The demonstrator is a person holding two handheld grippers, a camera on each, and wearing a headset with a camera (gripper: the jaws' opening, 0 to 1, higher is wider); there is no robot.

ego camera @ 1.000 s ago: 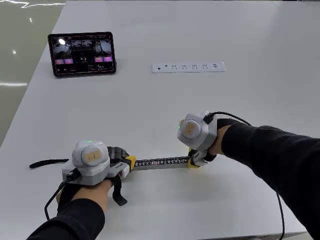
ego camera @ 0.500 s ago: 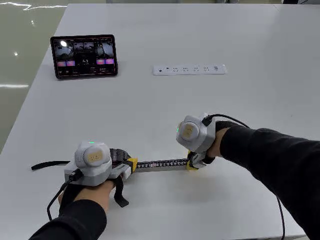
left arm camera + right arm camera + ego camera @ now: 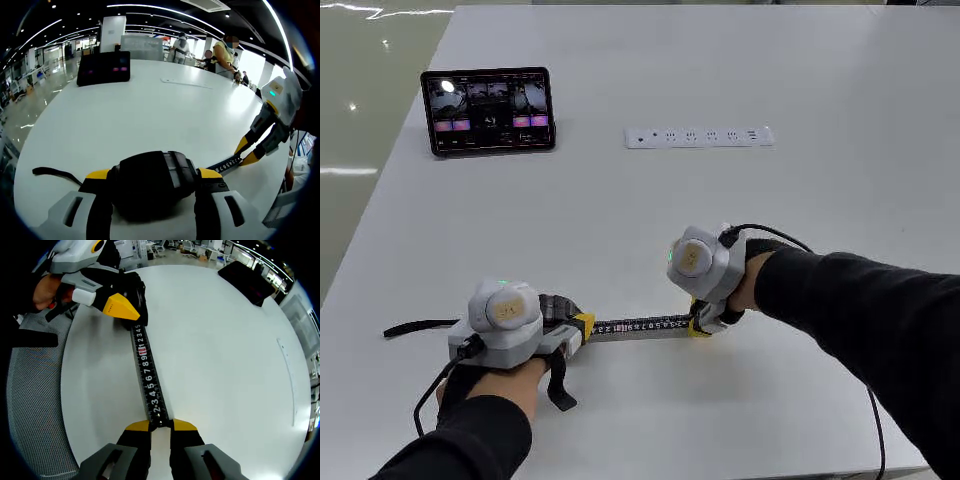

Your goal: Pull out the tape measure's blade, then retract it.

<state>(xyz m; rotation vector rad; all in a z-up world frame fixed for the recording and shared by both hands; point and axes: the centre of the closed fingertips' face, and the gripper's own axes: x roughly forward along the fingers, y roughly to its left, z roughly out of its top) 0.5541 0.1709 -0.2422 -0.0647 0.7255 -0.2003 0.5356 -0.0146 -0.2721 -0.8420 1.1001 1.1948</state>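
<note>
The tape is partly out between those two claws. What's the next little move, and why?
Probably ease the right gripper a little closer to the case, letting the blade slide in. Its jaws pinch the blade's tip, the left gripper clamps the case, and the stretch between them has shortened over the last second, so retraction seems under way.

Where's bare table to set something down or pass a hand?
Free: the wide middle of the table, between tablet, power strip and the drawn blade; also right of the strip. Crowded: the near edge, where the left gripper clamps the tape case, the blade runs to the right gripper, and a strap trails left.
</note>
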